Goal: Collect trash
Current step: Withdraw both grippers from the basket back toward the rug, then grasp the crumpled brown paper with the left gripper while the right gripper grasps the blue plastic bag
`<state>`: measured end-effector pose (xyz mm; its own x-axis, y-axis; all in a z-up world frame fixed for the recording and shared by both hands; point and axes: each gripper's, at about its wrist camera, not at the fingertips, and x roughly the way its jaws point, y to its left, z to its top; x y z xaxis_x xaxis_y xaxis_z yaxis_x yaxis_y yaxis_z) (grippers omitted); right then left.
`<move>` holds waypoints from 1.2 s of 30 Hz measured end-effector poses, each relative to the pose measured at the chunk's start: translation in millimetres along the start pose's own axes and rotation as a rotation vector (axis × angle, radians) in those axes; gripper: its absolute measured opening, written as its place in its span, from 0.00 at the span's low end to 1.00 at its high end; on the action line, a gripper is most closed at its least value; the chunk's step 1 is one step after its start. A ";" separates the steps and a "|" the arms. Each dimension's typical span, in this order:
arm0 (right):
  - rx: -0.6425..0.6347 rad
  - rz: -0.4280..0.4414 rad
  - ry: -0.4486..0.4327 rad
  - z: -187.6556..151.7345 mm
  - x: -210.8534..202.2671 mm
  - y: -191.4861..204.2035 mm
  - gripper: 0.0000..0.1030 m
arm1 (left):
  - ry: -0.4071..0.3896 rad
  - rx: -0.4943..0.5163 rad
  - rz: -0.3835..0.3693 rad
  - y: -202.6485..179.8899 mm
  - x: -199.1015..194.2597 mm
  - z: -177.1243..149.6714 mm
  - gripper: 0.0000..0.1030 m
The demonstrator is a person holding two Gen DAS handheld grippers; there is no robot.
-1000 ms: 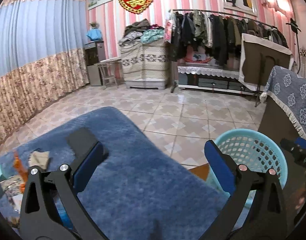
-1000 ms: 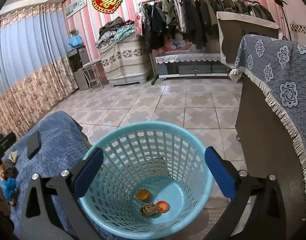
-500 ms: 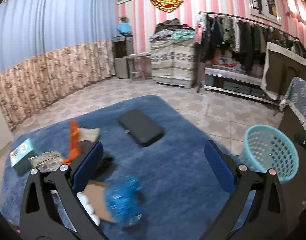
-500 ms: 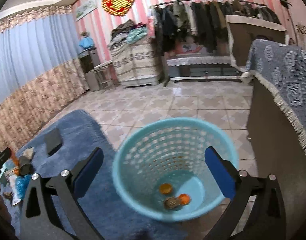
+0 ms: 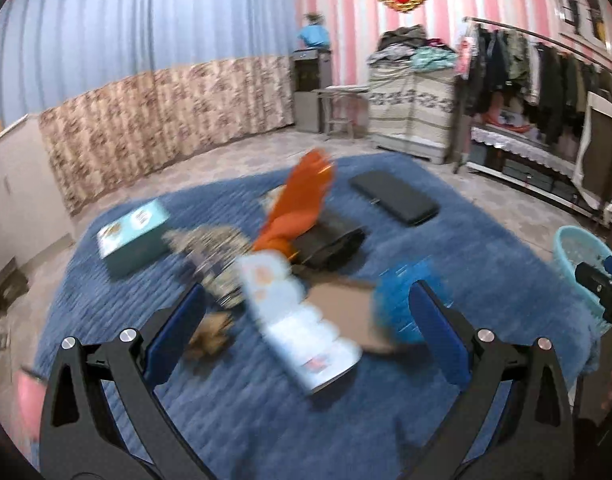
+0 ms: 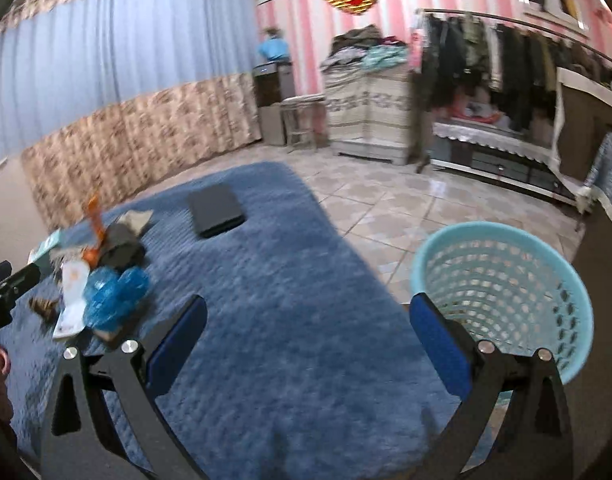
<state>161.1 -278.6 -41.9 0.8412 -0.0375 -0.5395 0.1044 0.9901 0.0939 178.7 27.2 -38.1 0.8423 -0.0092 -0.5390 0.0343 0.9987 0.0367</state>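
A pile of trash lies on the blue rug (image 5: 266, 400): a white and blue packet (image 5: 294, 320), an orange wrapper (image 5: 302, 204), a crumpled blue bag (image 5: 398, 304), a brown scrap (image 5: 210, 340) and a patterned wrapper (image 5: 214, 256). My left gripper (image 5: 306, 320) is open and empty just above the packet. My right gripper (image 6: 306, 332) is open and empty over bare rug (image 6: 298, 280), with the pile (image 6: 106, 288) to its left and the light blue basket (image 6: 502, 280) to its right. The basket also shows at the right edge of the left wrist view (image 5: 578, 256).
A teal box (image 5: 134, 236) and a flat black case (image 5: 394, 196) lie on the rug. A dark cabinet with a blue cloth (image 6: 610, 208) stands right of the basket. Tiled floor (image 6: 406, 200), a clothes rack and curtains lie beyond.
My left gripper swung left from the basket to the trash pile and closed in on it. My right gripper drew back from over the basket and turned left over the rug.
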 end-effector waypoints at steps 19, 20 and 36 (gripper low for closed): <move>-0.171 0.131 0.044 -5.2 22.6 86.5 0.96 | 0.108 -0.090 0.083 74.0 27.0 -55.7 0.95; -0.179 0.138 0.043 -4.1 23.6 90.8 0.96 | 0.111 -0.093 0.086 76.0 29.8 -54.8 0.95; -0.285 0.265 0.100 6.0 65.6 151.0 0.95 | 0.243 -0.117 0.091 85.6 101.2 -32.6 0.72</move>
<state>235.3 -132.4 -58.1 0.7620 0.2238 -0.6077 -0.2728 0.9620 0.0121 249.3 113.4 -117.0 0.6847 0.0785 -0.7246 -0.1093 0.9940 0.0044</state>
